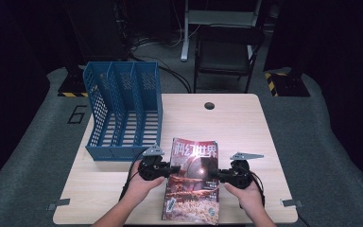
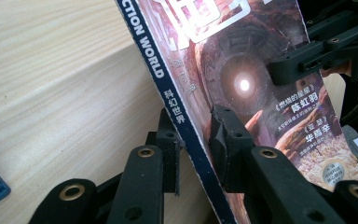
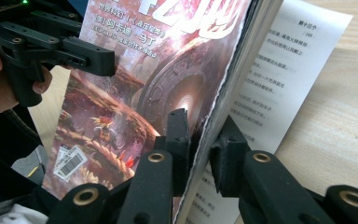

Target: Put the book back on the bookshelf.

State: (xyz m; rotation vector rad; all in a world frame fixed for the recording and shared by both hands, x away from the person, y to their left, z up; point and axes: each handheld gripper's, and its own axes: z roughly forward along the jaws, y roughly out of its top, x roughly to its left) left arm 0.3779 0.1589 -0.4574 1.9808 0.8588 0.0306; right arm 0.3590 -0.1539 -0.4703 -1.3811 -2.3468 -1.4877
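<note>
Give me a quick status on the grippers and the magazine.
Left gripper shut on magazine spine edge. Right gripper shut on its open page edge. Blue file rack stands behind, apart. Nothing in the way.

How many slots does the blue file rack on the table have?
3, side by side in the blue file rack at the table's back left: a left, a middle and a right slot, all empty as far as the high view shows.
</note>
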